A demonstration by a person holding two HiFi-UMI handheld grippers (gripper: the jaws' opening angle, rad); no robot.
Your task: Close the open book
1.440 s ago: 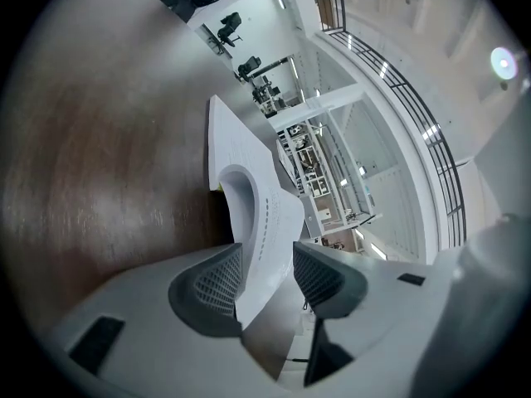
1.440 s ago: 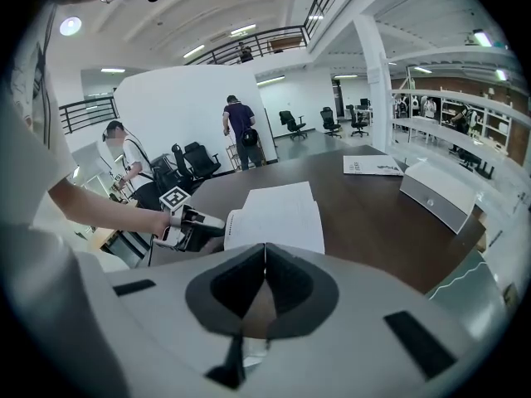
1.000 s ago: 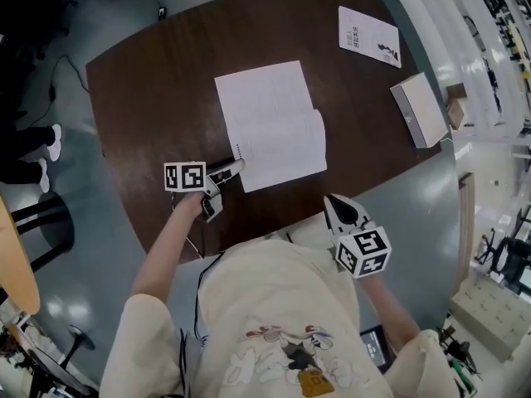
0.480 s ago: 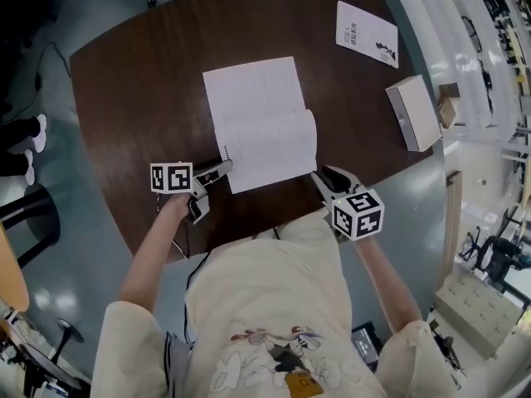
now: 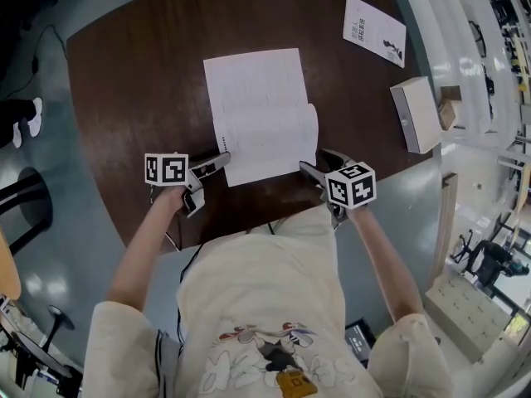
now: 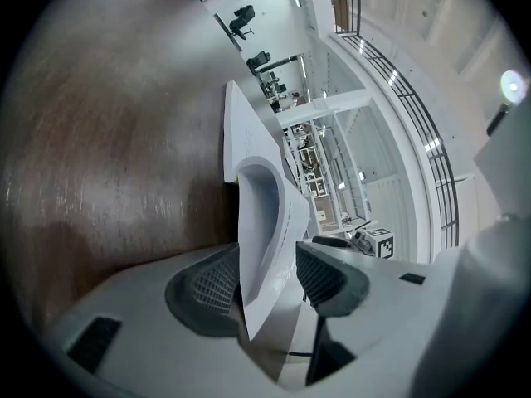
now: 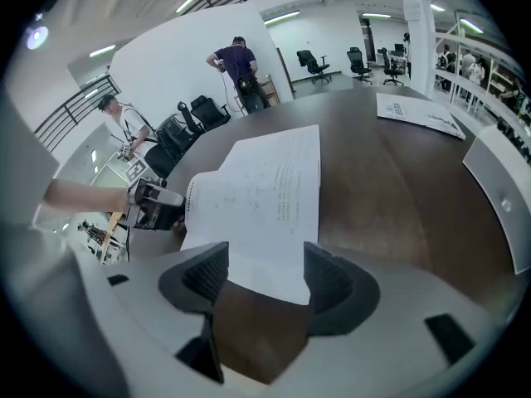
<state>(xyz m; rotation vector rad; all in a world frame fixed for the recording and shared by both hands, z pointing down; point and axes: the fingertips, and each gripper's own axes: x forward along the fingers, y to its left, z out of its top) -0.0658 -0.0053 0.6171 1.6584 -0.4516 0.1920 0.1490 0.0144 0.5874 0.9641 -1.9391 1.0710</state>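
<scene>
Both grippers sit at the near edge of the open book (image 5: 261, 114), and that is the relation we care about. Our left gripper (image 5: 224, 157) is at the near-left corner. In the left gripper view its jaws are opening, the corner of the near pages stands between them, and the right-hand pad is clear of the paper, so we do not count this as a grip. Our right gripper (image 5: 318, 164) is at the near-right corner, and its jaws are opening too. In the right gripper view that corner shows in the gap between the pads, and neither pad presses on it. The book lies on the dark table (image 5: 133, 98), roughly at its middle, just beyond both tools. Its fold (image 5: 259, 109) runs left to right across our view, so one half lies far from us and one near. The far page (image 5: 253, 77) rests flat on the wood, while the near half (image 5: 270, 143) is the thicker block and bulges upward toward the fold. We judge that closing means swinging the near half up and away from us over that left-to-right fold, onto the far page. Neither hand is clearly nearer, since each holds one near corner in reach, though the left already has paper deep between its jaws. Lifting both corners evenly should keep the block from twisting about the fold.
</scene>
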